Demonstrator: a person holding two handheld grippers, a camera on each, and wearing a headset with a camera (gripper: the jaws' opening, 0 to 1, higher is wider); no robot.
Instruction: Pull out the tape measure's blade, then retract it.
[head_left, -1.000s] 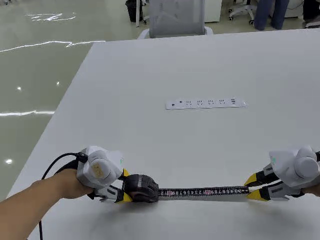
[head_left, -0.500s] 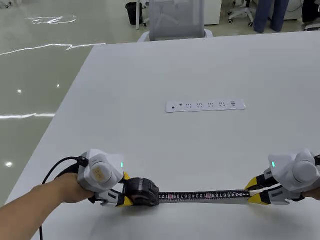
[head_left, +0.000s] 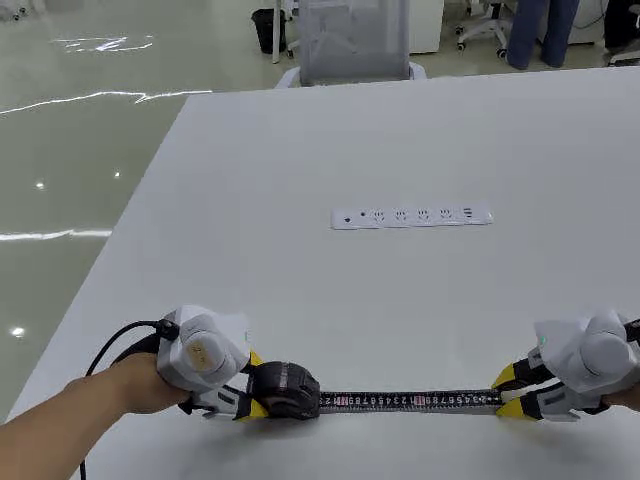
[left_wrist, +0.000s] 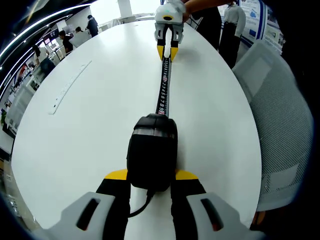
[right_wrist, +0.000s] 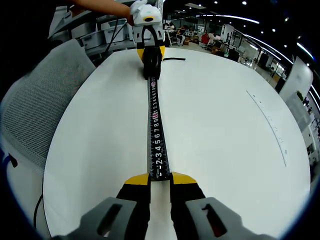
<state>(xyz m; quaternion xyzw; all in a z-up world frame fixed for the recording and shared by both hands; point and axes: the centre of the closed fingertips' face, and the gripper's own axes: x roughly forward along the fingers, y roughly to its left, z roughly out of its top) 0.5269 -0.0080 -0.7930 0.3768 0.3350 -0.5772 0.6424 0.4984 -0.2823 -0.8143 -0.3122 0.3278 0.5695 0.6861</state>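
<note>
The black tape measure case (head_left: 283, 389) lies on the white table, held by my left gripper (head_left: 252, 401), whose yellow-tipped jaws are shut on the case (left_wrist: 152, 154). Its black blade (head_left: 410, 400) with white numbers runs right along the table to my right gripper (head_left: 508, 393), which is shut on the blade's end (right_wrist: 159, 173). In the right gripper view the blade (right_wrist: 154, 120) stretches straight to the case (right_wrist: 151, 64). In the left gripper view the right gripper (left_wrist: 168, 50) pinches the far end.
A white power strip (head_left: 411, 216) lies mid-table, beyond the tape. A grey mesh chair (head_left: 353, 35) stands at the table's far edge. A black cable (head_left: 118, 334) trails from the left gripper. The table's near edge runs close beneath both grippers.
The two grippers sit slightly farther apart and the blade shows a little longer. The head camera has tilted, shifting the whole scene downward in the picture.
</note>
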